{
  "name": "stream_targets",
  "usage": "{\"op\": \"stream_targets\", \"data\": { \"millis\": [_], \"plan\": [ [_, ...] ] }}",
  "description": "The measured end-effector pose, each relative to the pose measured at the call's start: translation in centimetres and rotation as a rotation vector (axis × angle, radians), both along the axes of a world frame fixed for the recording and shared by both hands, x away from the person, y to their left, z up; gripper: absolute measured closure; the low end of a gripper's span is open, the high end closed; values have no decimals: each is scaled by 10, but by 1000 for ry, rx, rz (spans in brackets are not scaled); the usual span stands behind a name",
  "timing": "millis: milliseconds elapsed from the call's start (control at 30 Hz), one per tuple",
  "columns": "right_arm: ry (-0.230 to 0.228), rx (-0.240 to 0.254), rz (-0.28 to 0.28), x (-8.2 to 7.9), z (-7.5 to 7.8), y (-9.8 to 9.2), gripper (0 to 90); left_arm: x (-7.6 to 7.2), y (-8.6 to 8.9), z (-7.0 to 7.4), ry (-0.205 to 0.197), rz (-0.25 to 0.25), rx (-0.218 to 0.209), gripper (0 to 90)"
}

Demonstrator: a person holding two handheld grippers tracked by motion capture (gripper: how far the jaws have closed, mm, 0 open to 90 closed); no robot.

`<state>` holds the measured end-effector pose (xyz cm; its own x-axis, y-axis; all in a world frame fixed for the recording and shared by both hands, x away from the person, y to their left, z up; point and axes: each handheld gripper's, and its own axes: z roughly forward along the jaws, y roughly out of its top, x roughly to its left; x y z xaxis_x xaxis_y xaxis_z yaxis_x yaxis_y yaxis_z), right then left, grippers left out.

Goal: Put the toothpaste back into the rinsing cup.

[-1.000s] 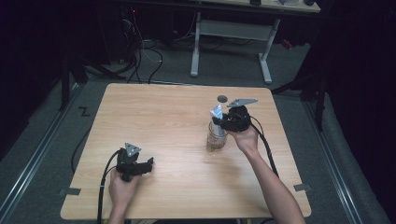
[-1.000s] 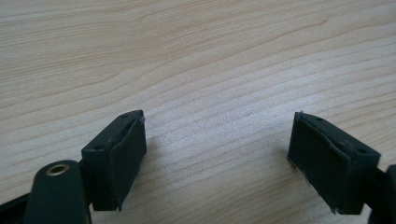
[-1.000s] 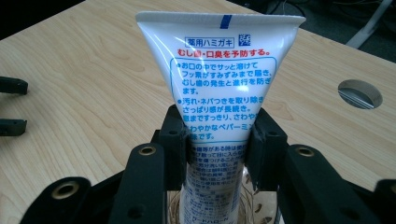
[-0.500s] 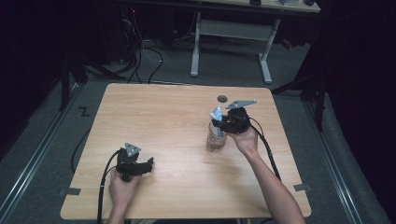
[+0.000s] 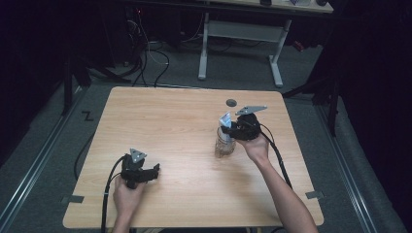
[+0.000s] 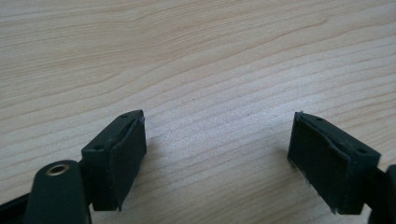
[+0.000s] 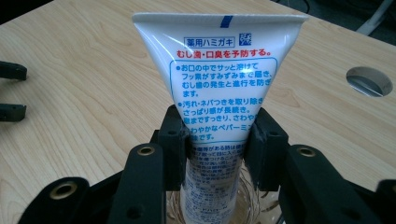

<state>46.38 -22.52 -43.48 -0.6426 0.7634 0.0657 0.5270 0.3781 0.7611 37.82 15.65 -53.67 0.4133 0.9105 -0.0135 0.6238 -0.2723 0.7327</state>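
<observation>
Right hand-held gripper clamps the toothpaste tube upright, its lower end inside the glass jar below, likely steadying it there; left hand-held gripper rests open on the tabletop.

1. Table: light wood, wavy brown grain lines.
2. Toothpaste tube: white, blue stripe mark at its top edge, one red text line, blue text in a blue outlined box.
3. Glass cup under the tube: clear, see-through.
4. Right hand-held gripper at the tube: black pads, brass-coloured rivets, grey plate on top.
5. Left hand-held gripper, well apart from the tube: black pads, black cable, grey plate.
6. Hole cover in the table beyond the tube: grey.
7. Floor around the table: dark grey.
</observation>
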Motion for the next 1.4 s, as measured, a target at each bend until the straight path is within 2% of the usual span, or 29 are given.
{"op": "stream_targets", "data": {
  "millis": [333,700,1400],
  "plan": [
    [0,-3,-3,-2,-3,-3,633,0,0,0,0,0,0,192],
    [19,-5,-15,-5,-9,-7,629,0,0,0,0,0,0,192],
    [0,2,-20,-17,-12,-15,620,0,0,0,0,0,0,192]
  ]
}}
